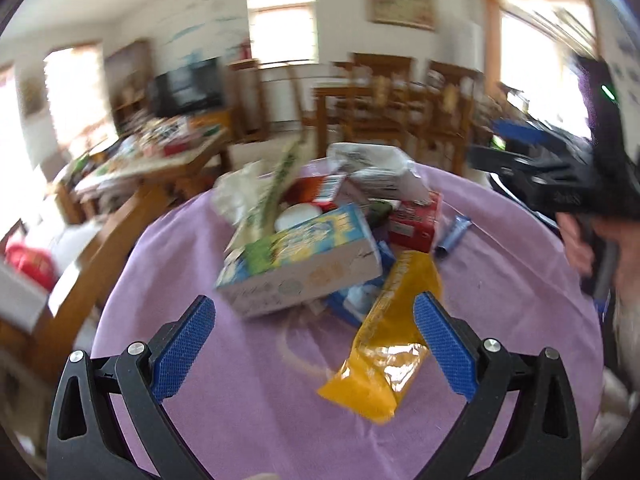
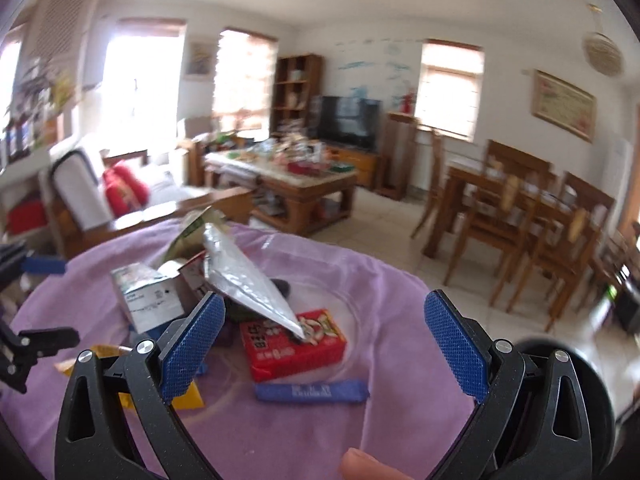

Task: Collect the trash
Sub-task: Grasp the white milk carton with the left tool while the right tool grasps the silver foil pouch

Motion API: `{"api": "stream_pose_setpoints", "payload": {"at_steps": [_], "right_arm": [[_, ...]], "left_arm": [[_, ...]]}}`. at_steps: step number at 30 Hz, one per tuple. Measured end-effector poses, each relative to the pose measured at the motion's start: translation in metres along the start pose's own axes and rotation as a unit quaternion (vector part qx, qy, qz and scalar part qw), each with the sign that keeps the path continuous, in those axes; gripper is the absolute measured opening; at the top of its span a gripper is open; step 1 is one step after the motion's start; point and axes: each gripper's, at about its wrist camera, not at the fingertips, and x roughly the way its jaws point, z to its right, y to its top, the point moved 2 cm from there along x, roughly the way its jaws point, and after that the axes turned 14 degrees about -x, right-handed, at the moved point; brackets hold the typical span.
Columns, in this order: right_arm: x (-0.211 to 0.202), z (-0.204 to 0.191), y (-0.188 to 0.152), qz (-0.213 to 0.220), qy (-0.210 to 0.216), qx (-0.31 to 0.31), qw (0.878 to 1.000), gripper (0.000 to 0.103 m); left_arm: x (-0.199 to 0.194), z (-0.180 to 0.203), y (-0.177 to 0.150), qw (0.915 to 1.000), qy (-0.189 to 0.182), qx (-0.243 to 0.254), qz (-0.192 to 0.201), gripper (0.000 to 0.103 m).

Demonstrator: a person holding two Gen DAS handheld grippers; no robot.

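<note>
Both grippers are hovering with fingers spread wide, holding nothing. The left gripper (image 1: 314, 312) is facing a pile of trash on the round tabletop under a lilac cloth (image 1: 240, 400): a blue-and-yellow cardboard box (image 1: 304, 264) lying beside a crinkled yellow plastic wrapper (image 1: 384, 344). The right gripper (image 2: 324, 312) is pointing toward a red snack packet (image 2: 294, 344), with a flat blue wrapper (image 2: 312, 392) lying just in front of it.

Round table under lilac cloth (image 1: 248, 392), filling lower centre of both views. Lying on it: yellow wrapper (image 1: 384, 344) lower right; red packet (image 2: 294, 342) centre; blue sachet (image 2: 312, 392) just below it; heaped boxes and wrappers (image 1: 304, 240) mid-frame.
</note>
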Motion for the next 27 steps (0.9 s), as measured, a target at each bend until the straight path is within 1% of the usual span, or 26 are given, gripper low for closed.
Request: {"api": "stream_pose_setpoints", "payload": {"at_steps": [1,2,3,4,5,6,9,10,11,12,14,16,17,18,19,20,21,24,26,27], "right_arm": [[0.007,-0.002,0.002,-0.008,0.007,-0.013,1.0,0.098],[0.018,-0.007,0.004,-0.018,0.014,-0.031,0.999,0.091],[0.026,-0.013,0.005,-0.029,0.02,-0.047,0.998,0.087],[0.033,-0.017,0.006,-0.034,0.02,-0.06,0.997,0.078],[0.042,-0.022,0.006,-0.042,0.023,-0.072,0.996,0.075],[0.051,-0.029,0.006,-0.052,0.026,-0.087,0.995,0.074],[0.064,-0.042,0.005,-0.053,0.027,-0.103,0.993,0.074],[0.068,-0.046,0.005,-0.052,0.033,-0.105,0.993,0.071],[0.071,-0.049,0.005,-0.055,0.038,-0.101,0.993,0.059],[0.077,-0.05,0.005,-0.058,0.043,-0.096,0.993,0.054],[0.088,-0.054,0.007,-0.067,0.061,-0.082,0.992,0.038],[0.095,-0.057,0.009,-0.07,0.056,-0.08,0.993,0.031],[0.094,-0.058,0.009,-0.069,0.054,-0.078,0.993,0.026],[0.093,-0.058,0.01,-0.067,0.055,-0.073,0.994,0.023],[0.093,-0.055,0.009,-0.064,0.059,-0.066,0.994,0.019],[0.091,-0.053,0.01,-0.061,0.064,-0.056,0.994,0.017],[0.087,-0.049,0.01,-0.057,0.068,-0.044,0.995,0.016],[0.075,-0.038,0.007,-0.045,0.076,0.002,0.996,0.015],[0.059,-0.028,0.005,-0.034,0.092,0.04,0.994,0.015],[0.05,-0.026,0.004,-0.026,0.1,0.062,0.993,0.015]], "left_arm": [[0.006,0.002,0.003,0.9999,-0.002,0.014,-0.002,0.098],[0.011,0.003,0.005,0.9997,-0.002,0.025,-0.003,0.098],[0.019,0.004,0.009,0.9993,0.001,0.038,-0.006,0.098],[0.027,0.005,0.012,0.9988,0.002,0.048,-0.009,0.098],[0.035,0.006,0.014,0.9981,0.003,0.061,-0.012,0.098],[0.04,0.007,0.014,0.9974,0.006,0.071,-0.012,0.098],[0.052,0.011,0.013,0.9947,0.019,0.1,-0.015,0.098],[0.053,0.014,0.01,0.9935,0.019,0.111,-0.014,0.098],[0.051,0.014,0.008,0.9927,0.019,0.118,-0.012,0.098],[0.051,0.016,0.005,0.9916,0.017,0.128,-0.008,0.098],[0.053,0.017,0.005,0.9905,0.015,0.136,-0.011,0.098],[0.055,0.019,0.003,0.9898,0.024,0.14,-0.011,0.098],[0.056,0.019,0.003,0.9892,0.025,0.144,-0.01,0.097],[0.057,0.019,0.003,0.9891,0.022,0.145,-0.009,0.095],[0.057,0.019,0.004,0.9894,0.015,0.144,-0.009,0.087],[0.056,0.018,0.005,0.9899,0.007,0.141,-0.011,0.082],[0.056,0.017,0.007,0.9907,0.008,0.135,-0.007,0.082],[0.051,0.013,0.008,0.9926,0.007,0.121,0.004,0.077],[0.045,0.013,0.011,0.9942,0.005,0.105,0.019,0.069],[0.043,0.011,0.015,0.9948,0.005,0.099,0.025,0.066]]}}
